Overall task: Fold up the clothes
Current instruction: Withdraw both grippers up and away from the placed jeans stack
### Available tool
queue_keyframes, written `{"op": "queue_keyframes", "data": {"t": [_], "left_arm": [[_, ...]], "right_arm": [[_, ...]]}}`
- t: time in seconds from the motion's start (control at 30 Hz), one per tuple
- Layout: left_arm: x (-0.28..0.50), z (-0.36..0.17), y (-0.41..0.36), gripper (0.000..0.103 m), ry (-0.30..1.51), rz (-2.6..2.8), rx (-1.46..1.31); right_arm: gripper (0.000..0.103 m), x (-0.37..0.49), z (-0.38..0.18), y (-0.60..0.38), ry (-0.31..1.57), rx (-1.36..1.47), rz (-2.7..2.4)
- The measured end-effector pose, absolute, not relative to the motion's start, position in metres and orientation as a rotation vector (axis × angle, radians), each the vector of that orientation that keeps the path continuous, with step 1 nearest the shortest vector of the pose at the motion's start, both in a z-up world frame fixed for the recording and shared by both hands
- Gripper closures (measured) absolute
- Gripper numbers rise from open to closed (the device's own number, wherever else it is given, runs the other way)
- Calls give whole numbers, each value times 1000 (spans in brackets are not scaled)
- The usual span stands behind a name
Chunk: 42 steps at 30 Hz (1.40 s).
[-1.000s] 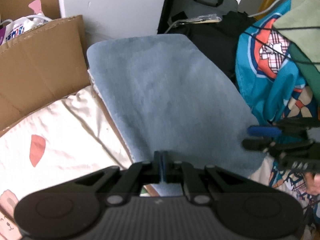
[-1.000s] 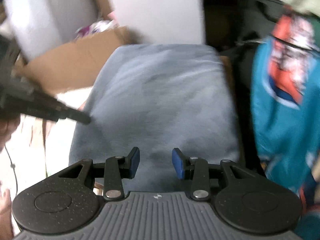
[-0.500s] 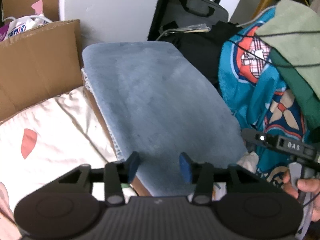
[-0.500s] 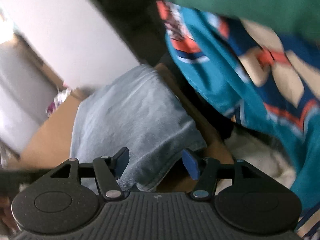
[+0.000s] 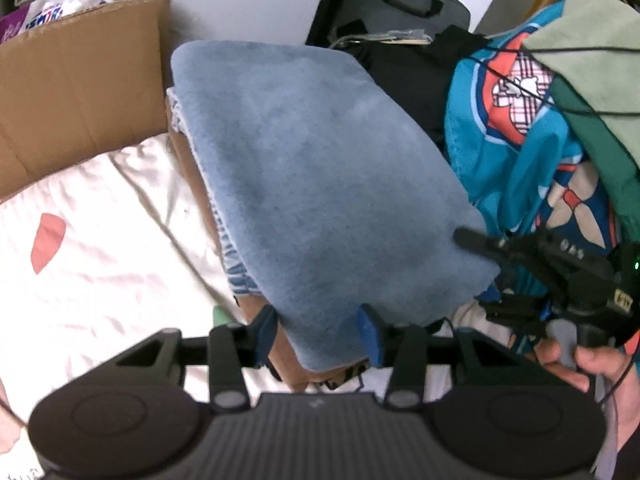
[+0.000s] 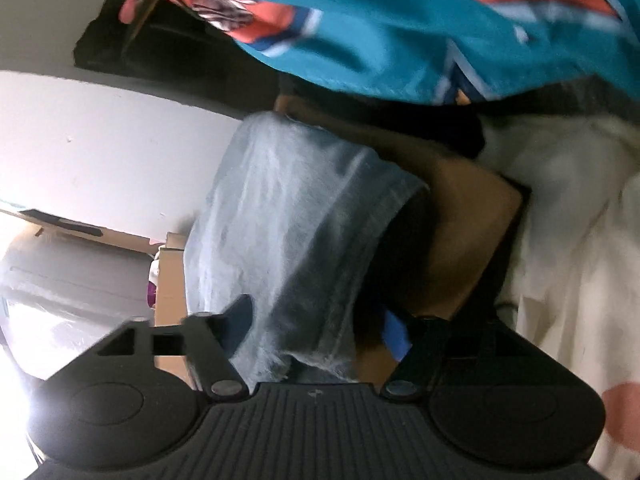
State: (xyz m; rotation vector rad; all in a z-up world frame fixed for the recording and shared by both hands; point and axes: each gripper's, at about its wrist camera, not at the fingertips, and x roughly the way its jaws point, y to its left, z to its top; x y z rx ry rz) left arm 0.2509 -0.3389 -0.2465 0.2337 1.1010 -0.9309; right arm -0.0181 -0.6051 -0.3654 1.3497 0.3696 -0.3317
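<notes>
A folded grey-blue fleecy garment (image 5: 320,184) lies flat on top of a brown box (image 5: 292,364), over a white-and-blue striped piece. My left gripper (image 5: 318,334) is open, its blue pads straddling the near edge of the garment. In the right wrist view the same garment (image 6: 288,240) is seen from its side, draped over the brown box (image 6: 452,216). My right gripper (image 6: 316,326) is open, with the garment's edge between its fingers. The right gripper (image 5: 472,240) also shows in the left wrist view, at the garment's right edge, held by a hand (image 5: 580,364).
A heap of teal patterned cloth (image 5: 516,148) with green pieces (image 5: 592,64) on top rises at the right. A cream sheet (image 5: 100,248) with pink marks covers the bed at the left. A cardboard box flap (image 5: 80,76) and a black case (image 5: 396,4) stand behind.
My left gripper went from shut on the garment's near edge to open and drew back. The right gripper rolled sideways and swung round to the garment's right edge.
</notes>
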Motion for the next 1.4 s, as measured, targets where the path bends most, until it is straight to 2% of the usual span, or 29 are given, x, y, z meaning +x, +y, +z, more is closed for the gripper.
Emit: {"op": "queue_keyframes", "data": {"t": [0.03,0.07,0.1,0.37,0.43,0.47,0.57,0.67,0.73,0.77,0.8,0.93,0.97,1.0,1.07,1.1,1.17,1.4], "left_arm": [[252,-248,-338,61,1109,-926,219],[253,-247,-337,61,1117,-919,205],[253,-247,-335,64,1126,-913,191],[259,-238,-321,80,1205,-873,86],[259,-236,-317,88,1242,-856,87],[258,-235,-316,98,1264,-846,112],[255,-227,-310,99,1311,-827,188],[251,-202,-302,87,1313,-825,255],[251,-185,-292,69,1307,-801,246],[251,-175,-286,51,1305,-783,233],[252,-166,-280,40,1302,-764,221],[255,-129,-262,25,1288,-702,201],[254,-118,-258,19,1277,-690,207],[253,-107,-254,16,1265,-681,206],[251,-87,-245,13,1247,-664,199],[251,-78,-242,13,1243,-660,191],[251,-64,-235,13,1246,-651,184],[238,-23,-211,10,1227,-610,183]], "right_arm": [[61,-19,-368,-605,362,1375,-322],[73,-19,-371,-605,353,1399,-304],[76,-20,-372,-604,348,1414,-291],[78,-27,-354,-602,404,1362,-293],[78,-30,-349,-599,424,1359,-308],[79,-31,-343,-598,444,1356,-328],[79,-34,-325,-592,520,1343,-381],[79,-36,-299,-587,575,1310,-411],[79,-41,-280,-587,579,1294,-426],[79,-44,-271,-587,583,1286,-433],[78,-45,-263,-587,592,1276,-439],[75,-48,-230,-589,616,1232,-478],[68,-49,-223,-588,623,1227,-485],[57,-51,-216,-588,629,1223,-492],[47,-54,-199,-586,636,1207,-499],[36,-54,-193,-586,641,1201,-498],[21,-56,-181,-584,652,1195,-499],[4,-65,-149,-576,688,1173,-487]]}}
